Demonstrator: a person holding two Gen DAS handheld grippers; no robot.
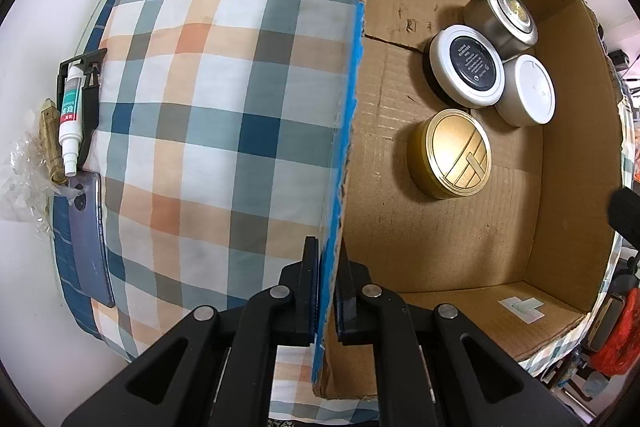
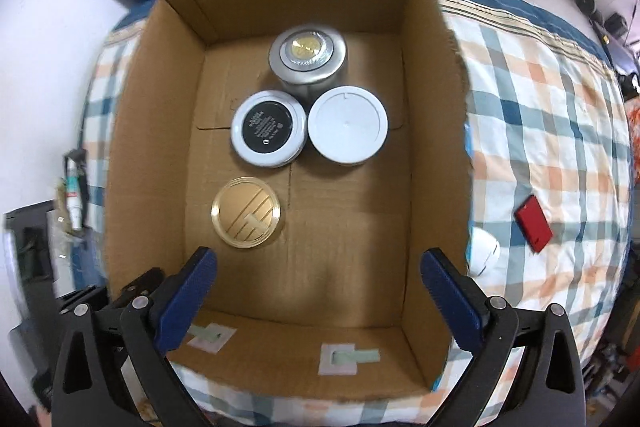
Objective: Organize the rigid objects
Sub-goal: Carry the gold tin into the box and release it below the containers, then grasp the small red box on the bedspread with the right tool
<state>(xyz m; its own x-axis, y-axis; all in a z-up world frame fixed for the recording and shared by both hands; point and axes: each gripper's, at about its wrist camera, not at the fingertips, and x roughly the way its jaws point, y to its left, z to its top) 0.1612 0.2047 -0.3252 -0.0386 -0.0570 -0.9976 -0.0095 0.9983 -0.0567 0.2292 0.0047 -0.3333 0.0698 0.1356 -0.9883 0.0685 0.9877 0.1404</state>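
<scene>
A bed with a checked cover (image 2: 552, 131) is seen under an open cardboard box (image 2: 436, 155), centre of the right wrist view. Four round containers are held on the box floor: a tall silver jar (image 2: 307, 57) at top, a black-topped white tin (image 2: 269, 128) and a white-lidded tub (image 2: 348, 125) touching below it, a flat gold tin (image 2: 245, 212) lower left, apart. The left gripper (image 1: 328, 291) is clenched on the blue-taped box wall (image 1: 348, 131), lower centre of its view. The right gripper (image 2: 318, 301) is spread wide and empty over the box. A red card-shaped thing (image 2: 534, 223) and a white object (image 2: 484, 251) are left outside, right of frame. Risk, as judged: the thin corrugated wall could buckle or tear under the pinch, or the box could tilt on the soft bedding, so the smooth hard tins slide together. A small bottle (image 1: 70, 119) and a phone (image 1: 90, 239) are noted at far left of the left wrist view.
</scene>
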